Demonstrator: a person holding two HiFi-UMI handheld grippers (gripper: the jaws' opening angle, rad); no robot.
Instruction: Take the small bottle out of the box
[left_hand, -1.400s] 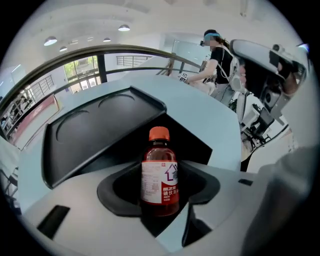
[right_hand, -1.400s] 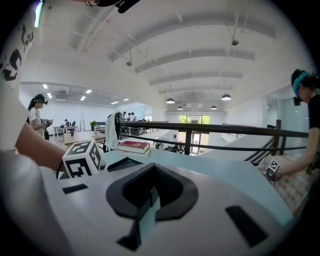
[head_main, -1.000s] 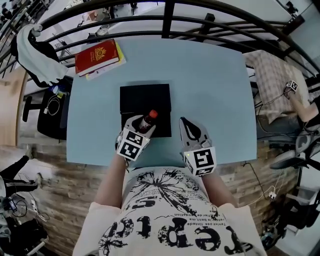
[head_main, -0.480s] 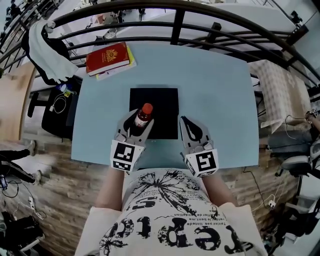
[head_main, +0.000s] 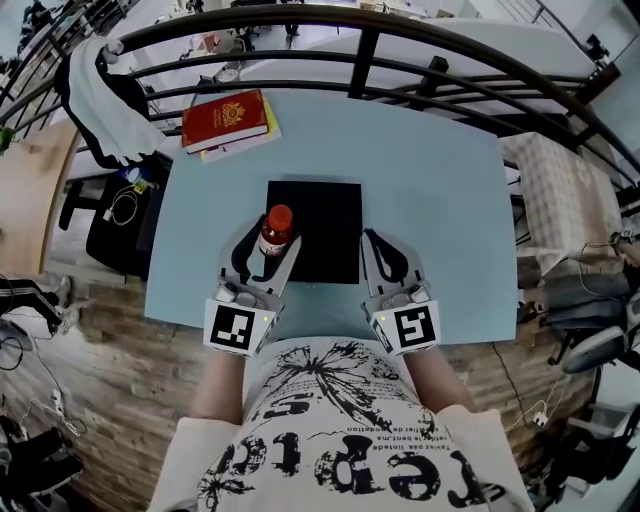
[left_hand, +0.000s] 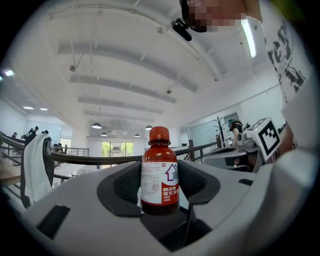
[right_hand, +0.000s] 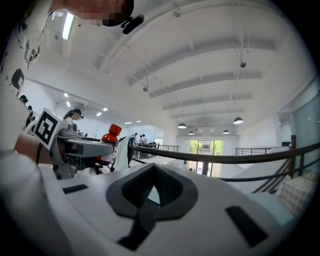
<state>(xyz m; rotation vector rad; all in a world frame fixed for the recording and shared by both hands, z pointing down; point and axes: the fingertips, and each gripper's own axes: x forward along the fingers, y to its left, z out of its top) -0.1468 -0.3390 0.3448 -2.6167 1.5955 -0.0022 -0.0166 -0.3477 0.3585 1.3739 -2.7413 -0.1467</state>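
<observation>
The left gripper (head_main: 271, 243) was clamped on a small brown bottle with a red cap and a white-and-red label (head_main: 275, 229). In the left gripper view the two dark pads (left_hand: 121, 186) pressed the bottle's sides at label height. The bottle stood upright between them, cap uppermost.

In the head view the bottle appeared over the near left part of a flat black square box (head_main: 322, 225). Its base was hidden by the gripper, so contact with the box could not be determined.

The box lay near the middle of a light blue table (head_main: 440, 190).

The right gripper (head_main: 371, 240) was held just beside the box's near right corner. Its jaws were together and held nothing, as the right gripper view confirmed. That view also showed the red cap in the other gripper, off to its left.

A red book with a gold emblem (head_main: 223, 117) lay on a yellow one at the table's far left corner, well apart from the box. A black metal railing (head_main: 420, 45) ran behind the table, with a white cloth (head_main: 100, 105) draped over its left end.
</observation>
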